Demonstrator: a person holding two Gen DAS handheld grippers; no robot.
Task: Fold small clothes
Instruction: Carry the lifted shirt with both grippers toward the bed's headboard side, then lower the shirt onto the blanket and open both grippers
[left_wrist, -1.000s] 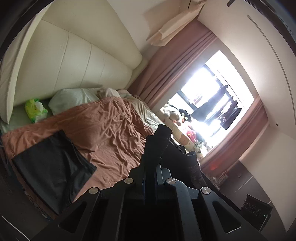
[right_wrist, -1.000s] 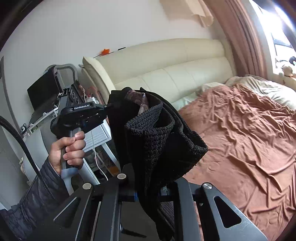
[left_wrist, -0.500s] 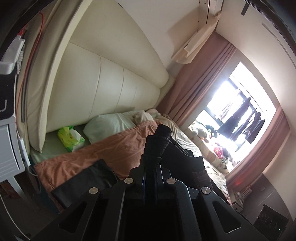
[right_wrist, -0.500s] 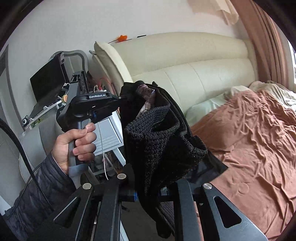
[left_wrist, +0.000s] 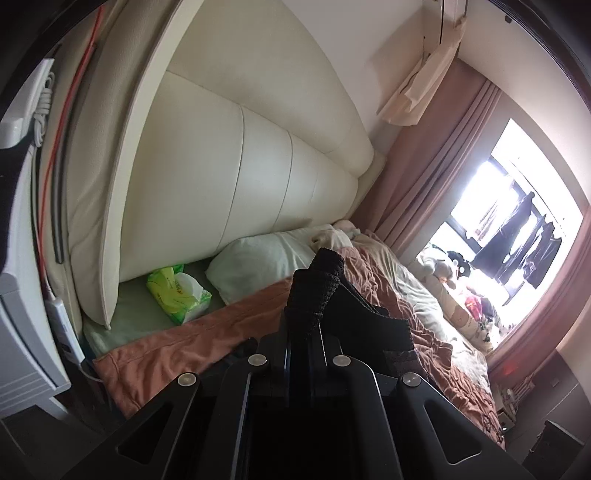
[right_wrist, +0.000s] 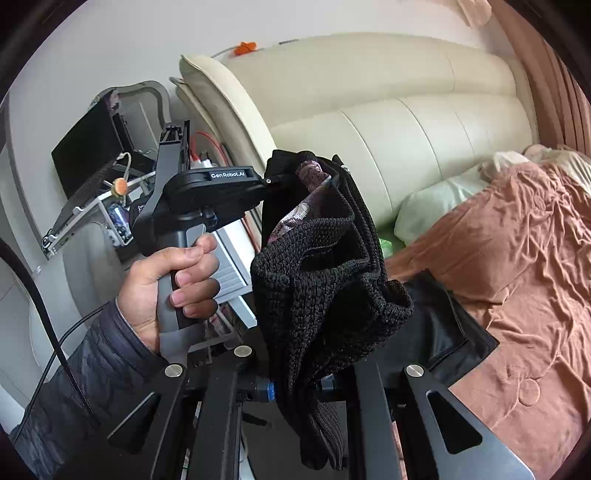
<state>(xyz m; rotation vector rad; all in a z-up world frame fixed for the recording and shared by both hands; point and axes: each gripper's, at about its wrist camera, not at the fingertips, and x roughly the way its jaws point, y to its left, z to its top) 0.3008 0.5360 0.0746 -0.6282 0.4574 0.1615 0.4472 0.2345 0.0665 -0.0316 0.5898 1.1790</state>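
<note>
We hold the black knit garment clamped in both jaws, hanging lengthwise; the bed lies at three o'clock.

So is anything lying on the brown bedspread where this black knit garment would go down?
Yes: a flat dark garment already lies on the brown bedspread right under the held black knit garment, near the bed's edge. Further in, the bedspread looks bare.

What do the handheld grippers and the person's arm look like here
The left gripper is matte black with a grey pistol handle and white "GenRobot.AI" lettering on its body. The left hand comes out of a dark grey quilted puffer sleeve, with a thin black cable running beside it. The right gripper shows black angular frame arms with round silver bolts.
</note>
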